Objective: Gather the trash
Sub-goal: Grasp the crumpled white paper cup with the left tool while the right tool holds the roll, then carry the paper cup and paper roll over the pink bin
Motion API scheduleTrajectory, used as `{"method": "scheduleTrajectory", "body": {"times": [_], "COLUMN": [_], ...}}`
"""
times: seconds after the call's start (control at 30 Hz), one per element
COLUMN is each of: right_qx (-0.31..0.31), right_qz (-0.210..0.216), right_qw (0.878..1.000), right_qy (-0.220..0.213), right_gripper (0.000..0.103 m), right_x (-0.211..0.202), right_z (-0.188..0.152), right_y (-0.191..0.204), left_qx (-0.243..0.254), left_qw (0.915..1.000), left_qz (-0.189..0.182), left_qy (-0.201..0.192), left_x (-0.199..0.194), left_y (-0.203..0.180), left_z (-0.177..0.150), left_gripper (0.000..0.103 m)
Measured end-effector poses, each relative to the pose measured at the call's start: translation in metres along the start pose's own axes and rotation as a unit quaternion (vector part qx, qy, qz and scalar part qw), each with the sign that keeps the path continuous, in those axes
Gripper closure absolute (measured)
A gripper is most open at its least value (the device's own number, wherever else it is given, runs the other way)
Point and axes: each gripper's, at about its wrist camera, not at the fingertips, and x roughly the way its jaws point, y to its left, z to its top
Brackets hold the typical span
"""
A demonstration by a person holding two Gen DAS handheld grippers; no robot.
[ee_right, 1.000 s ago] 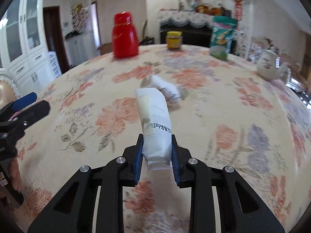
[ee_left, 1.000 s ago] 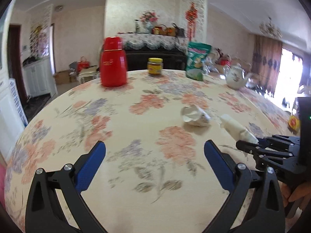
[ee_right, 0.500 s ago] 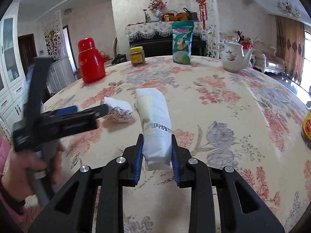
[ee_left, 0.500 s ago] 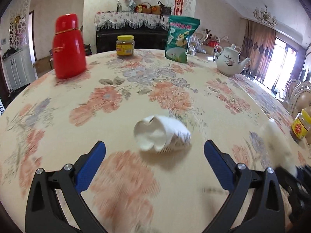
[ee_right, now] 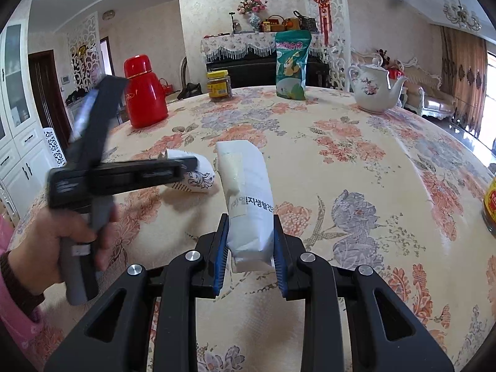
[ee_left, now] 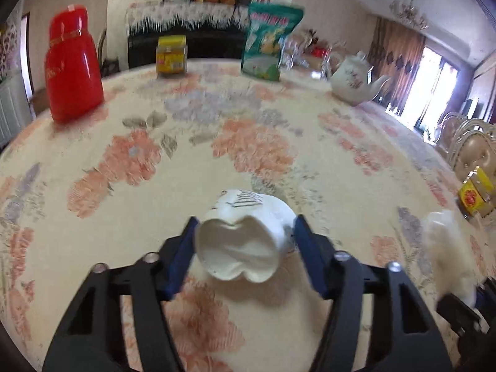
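A crushed white paper cup [ee_left: 243,238] lies on its side on the floral tablecloth, its mouth facing me. My left gripper [ee_left: 245,232] has its blue pads on both sides of the cup, touching it. The cup [ee_right: 195,175] and the left gripper [ee_right: 186,167] also show in the right wrist view. My right gripper [ee_right: 250,232] is shut on a white paper packet [ee_right: 245,192] with Korean print, held above the table. The packet [ee_left: 446,248] appears blurred at the right of the left wrist view.
At the table's far side stand a red thermos [ee_right: 144,91], a yellow-lidded jar [ee_right: 219,85], a green snack bag [ee_right: 291,63] and a white teapot [ee_right: 375,88]. Another jar [ee_right: 491,204] stands at the right edge.
My left gripper moved forward to the crushed cup and closed its jaws from wide open onto the cup's sides. My right gripper kept holding the packet.
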Motion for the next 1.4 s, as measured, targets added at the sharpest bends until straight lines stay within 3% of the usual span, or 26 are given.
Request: {"method": "scheduleTrajectory", "body": {"times": [0.27,0.43,0.9,1.17,1.4], "right_qx": [-0.006,0.001,-0.051,-0.059,-0.085], "right_qz": [0.013,0.034,0.055,0.091,0.13], "right_qw": [1.0,0.999,0.997,0.994,0.988], "right_qy": [0.007,0.016,0.02,0.018,0.015], "right_gripper": [0.077,0.077,0.077,0.077,0.077], "right_x": [-0.001,-0.008,-0.077,-0.116,-0.141], "right_z": [-0.004,-0.007,-0.049,-0.076,-0.094], "right_y": [0.009,0.025,0.105,0.151,0.194], "left_qx": [-0.008,-0.012,-0.027,-0.005,-0.021], "left_qw": [0.9984,0.9974,0.9924,0.987,0.9811], "left_qz": [0.027,0.035,0.067,0.086,0.112], "left_qy": [-0.05,-0.061,-0.099,-0.136,-0.156], "left_x": [-0.068,-0.112,-0.235,-0.306,-0.353], "left_y": [0.005,0.015,0.038,0.038,0.055], "left_z": [-0.047,-0.075,-0.155,-0.208,-0.249], "left_gripper": [0.048,0.048,0.047,0.047,0.047]}}
